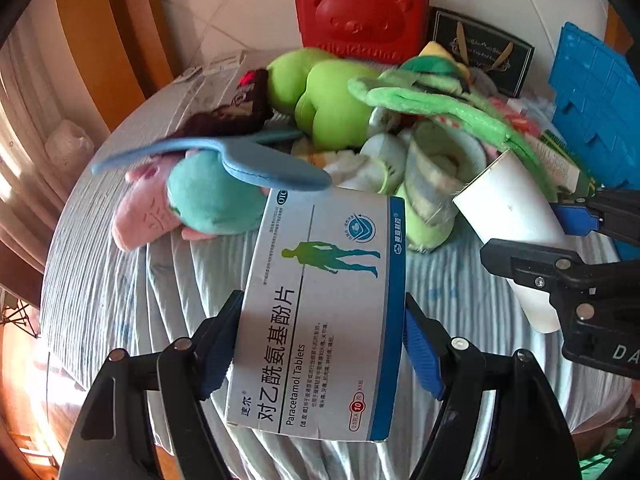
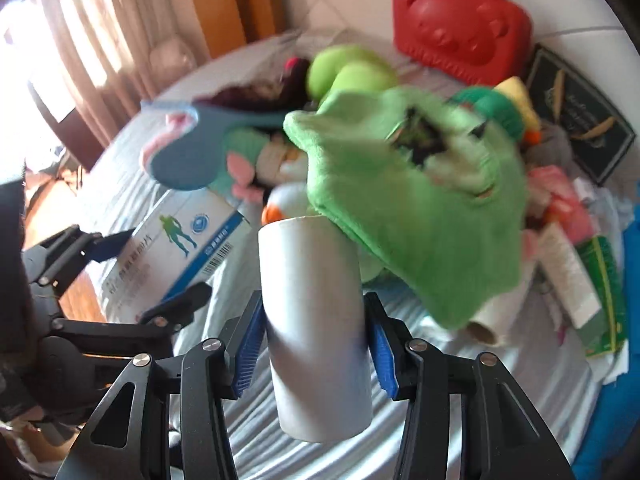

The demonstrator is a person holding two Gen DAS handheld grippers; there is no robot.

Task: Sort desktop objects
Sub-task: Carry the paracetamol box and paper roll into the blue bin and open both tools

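The left gripper (image 1: pixel 324 344) jaws clamp the tablet box (image 1: pixel 320 312). The right gripper (image 2: pixel 314 344) jaws clamp the white tube (image 2: pixel 314 320) above the surface (image 2: pixel 500 392). Risk: the green plush (image 2: pixel 420 216) drapes over the tube's top and may drag along or tip it.

On the medicine box (image 1: pixel 320 312) I read "Paracetamol Tablets" in Latin letters along its white face, beside the large Chinese name 对乙酰氨基酚片. Near the box's lower end I make out a red-ringed "10" inside a small oval; the characters around it are too fine for me. At its upper corner sits a blue oval marked "OTC". A round blue emblem and a green-to-blue figure of a walking man stand on the same face. From the right wrist view I see a barcode on the box's blue side strip, digits unreadable. On the right gripper's black body (image 1: pixel 600 320) I read white letters "DA", cut off at the edge. Gold script on the black box (image 1: pixel 484 52) is too small for me.
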